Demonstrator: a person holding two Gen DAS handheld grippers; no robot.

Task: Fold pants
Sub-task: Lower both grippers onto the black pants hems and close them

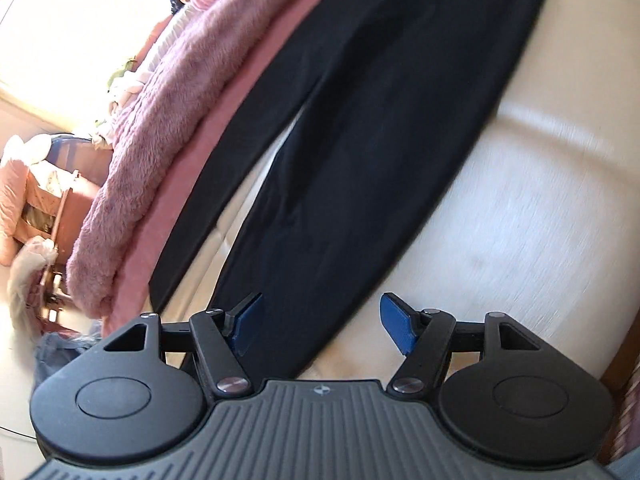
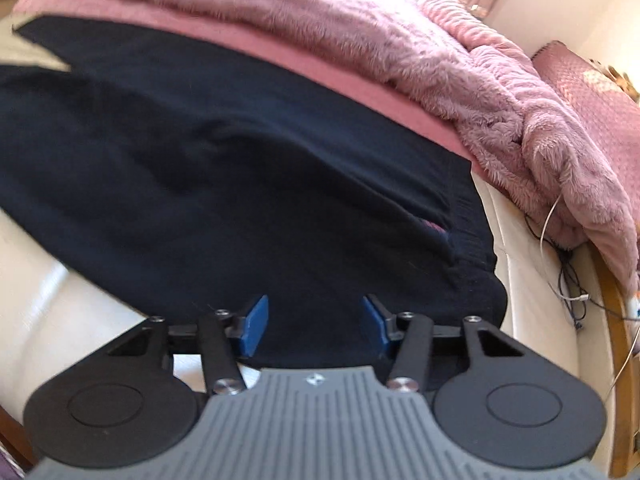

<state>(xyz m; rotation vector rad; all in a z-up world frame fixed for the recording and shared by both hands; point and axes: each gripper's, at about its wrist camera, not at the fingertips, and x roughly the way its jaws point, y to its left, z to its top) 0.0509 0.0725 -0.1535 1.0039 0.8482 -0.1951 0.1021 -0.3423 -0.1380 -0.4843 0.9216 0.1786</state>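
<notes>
**Dark pants spread flat, both of your hand-held grippers open above them**

The dark pants (image 1: 360, 128) lie spread out flat on a cream, smooth surface (image 1: 520, 208). In your left wrist view they run from the top of the frame down to the bottom centre, the two legs splitting apart around mid-frame with a wedge of cream showing between them. One leg ends at a cuff at lower left; the other runs down under your left hand-held gripper (image 1: 322, 322).

In your right wrist view the pants (image 2: 240, 168) fill the centre of the frame, with the ribbed waistband (image 2: 476, 236) at the right and a small strip of reddish colour just inside it. The legs stretch off toward the upper left.

Your left hand-held gripper has its blue pads (image 1: 248, 320) wide apart, nothing between them, with the lower end of one pant leg beneath the gap. Whether they touch the cloth cannot be told.

Your right hand-held gripper (image 2: 314, 326) also stands with its blue pads (image 2: 256, 324) apart, over the near edge of the pants close to the waistband.

Along the far side of the pants lies a fluffy pink blanket (image 2: 400, 52) over a smoother pink layer (image 1: 224, 120). At the right edge of the right wrist view, thin cables (image 2: 568, 264) trail beside a wooden rail (image 2: 612, 308).
</notes>
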